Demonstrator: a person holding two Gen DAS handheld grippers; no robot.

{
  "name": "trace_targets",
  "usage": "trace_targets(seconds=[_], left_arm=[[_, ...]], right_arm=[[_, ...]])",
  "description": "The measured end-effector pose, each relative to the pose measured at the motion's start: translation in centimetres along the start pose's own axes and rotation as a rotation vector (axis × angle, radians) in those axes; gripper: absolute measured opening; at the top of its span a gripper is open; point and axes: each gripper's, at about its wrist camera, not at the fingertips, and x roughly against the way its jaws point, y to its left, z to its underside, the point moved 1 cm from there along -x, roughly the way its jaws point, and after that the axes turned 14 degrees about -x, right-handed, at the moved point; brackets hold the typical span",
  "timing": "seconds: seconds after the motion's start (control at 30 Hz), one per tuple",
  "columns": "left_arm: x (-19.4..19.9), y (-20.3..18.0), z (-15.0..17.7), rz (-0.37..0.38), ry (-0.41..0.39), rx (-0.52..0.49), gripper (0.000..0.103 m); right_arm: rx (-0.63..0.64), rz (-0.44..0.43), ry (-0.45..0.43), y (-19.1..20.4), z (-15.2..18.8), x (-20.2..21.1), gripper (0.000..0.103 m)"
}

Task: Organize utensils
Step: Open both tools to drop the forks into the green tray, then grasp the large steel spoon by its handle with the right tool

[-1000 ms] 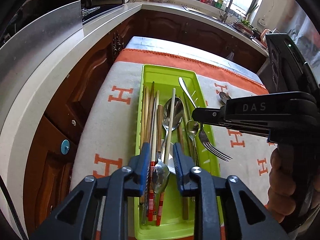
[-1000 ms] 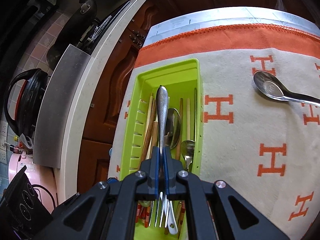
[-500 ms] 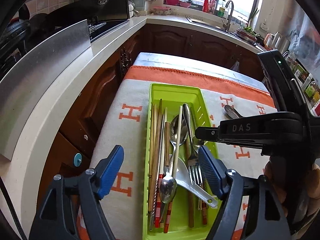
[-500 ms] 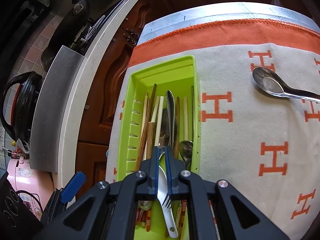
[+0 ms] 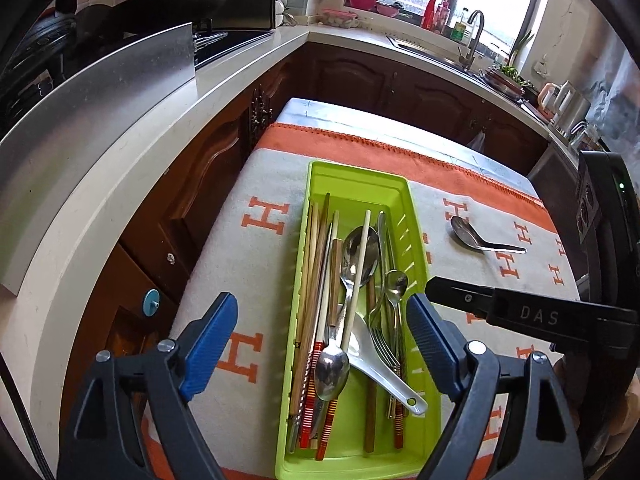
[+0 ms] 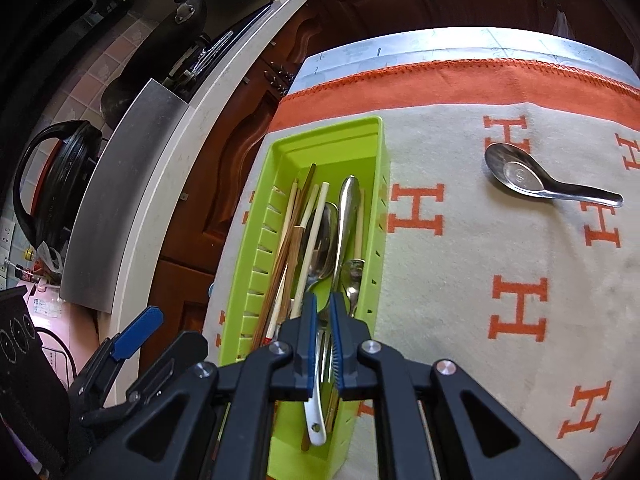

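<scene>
A lime-green tray lies on the H-patterned cloth. It holds chopsticks, spoons, a fork and a white ladle spoon. My left gripper hangs over the tray's near end. Its jaws are opening wide and touch nothing; a small steel spoon lies loose below them. My right gripper is shut and empty above the tray's right side, its tip showing in the left wrist view. One steel spoon lies on the cloth to the right.
The cloth covers a small table with an orange band along its far edge. A white counter with dark wood cabinets runs along the left and back. A black kettle stands at far left. A hand holds the right gripper.
My left gripper opened and let go of the small spoon, which now lies in the tray. The right gripper released the fork into the tray and drew back, staying nearly shut.
</scene>
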Motion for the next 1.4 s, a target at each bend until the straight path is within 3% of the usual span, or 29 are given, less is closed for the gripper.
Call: trace_targets(seconds=[0.47,0.73,0.83,1.1,1.27,1.4], left_arm=[[1.0,-6.2,0.4,0.029,-0.005,-0.112,0.085],[2.0,-11.0,-2.3,0.098,-0.031,-0.195,0.085],[2.1,-12.3,-4.1,0.126,-0.035,-0.201,0.085],[1.1,-14.7,-8.7,0.109,-0.048,-0.274,0.085],[-1.0,-15.1,-11.4,0.093,-0.049,-0.291,0.085],[-3.7,-13.8,-13.2,0.076,-0.025,-0.247,0.085]], right_arm=[[0.024,0.058,-0.065,-4.7,2.1,4.9,0.008],[0.017,0.109,-0.167,-8.2,1.1,10.3,0.008],[0.016,0.130,-0.215,-9.2,0.1,12.6,0.009],[0.059,0.183,-0.267,-10.1,-4.6,15.8,0.016],[0.106,0.192,-0.231,-9.8,-8.6,14.4,0.019],[0.158,0.189,-0.150,-9.3,-11.5,10.6,0.020]])
